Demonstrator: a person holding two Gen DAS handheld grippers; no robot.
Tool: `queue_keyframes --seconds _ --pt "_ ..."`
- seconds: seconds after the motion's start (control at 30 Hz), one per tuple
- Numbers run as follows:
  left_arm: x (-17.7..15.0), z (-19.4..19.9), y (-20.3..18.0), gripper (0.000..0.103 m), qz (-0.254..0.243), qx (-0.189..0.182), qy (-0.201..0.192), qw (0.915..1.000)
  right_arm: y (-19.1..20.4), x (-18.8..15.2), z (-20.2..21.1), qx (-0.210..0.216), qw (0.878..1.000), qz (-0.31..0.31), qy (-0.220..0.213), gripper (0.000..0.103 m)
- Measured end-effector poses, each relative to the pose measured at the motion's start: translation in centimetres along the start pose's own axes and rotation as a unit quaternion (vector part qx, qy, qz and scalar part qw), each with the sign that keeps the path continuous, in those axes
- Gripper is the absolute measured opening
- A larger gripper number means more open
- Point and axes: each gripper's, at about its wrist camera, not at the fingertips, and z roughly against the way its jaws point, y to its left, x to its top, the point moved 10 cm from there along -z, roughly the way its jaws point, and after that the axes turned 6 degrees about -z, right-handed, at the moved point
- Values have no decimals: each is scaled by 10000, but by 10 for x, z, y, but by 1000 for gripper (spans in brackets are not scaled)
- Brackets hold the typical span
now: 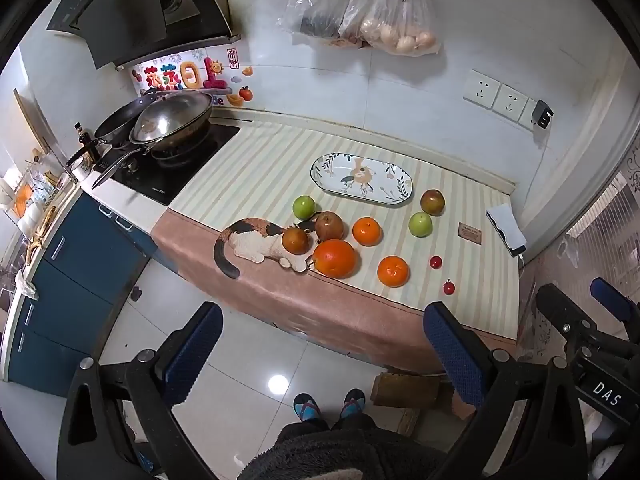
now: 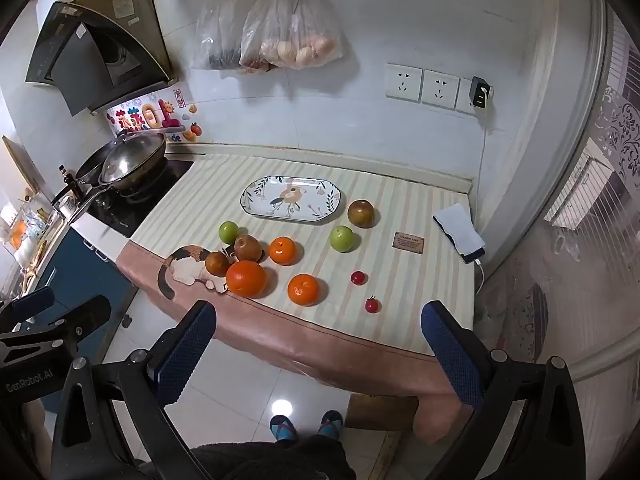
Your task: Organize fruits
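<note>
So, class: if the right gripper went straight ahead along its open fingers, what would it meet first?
Probably the small orange near the table's front edge; it sits roughly centred between the open right gripper fingers. Depth is unclear in fisheye, so the gripper might pass above it.

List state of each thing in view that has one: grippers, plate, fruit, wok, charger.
left gripper: open, holding nothing
right gripper: open, holding nothing
oval plate: upright, no fruit on it
fruit: all loose on the cloth
wok: lid on
charger: plugged in
</note>
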Motion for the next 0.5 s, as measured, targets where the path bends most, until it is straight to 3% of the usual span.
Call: queue_keyframes --seconds 0.5 --pt "1 0 0 103 2 6 -33 10000 -2 0 6 -17 10000 -9 -38 103"
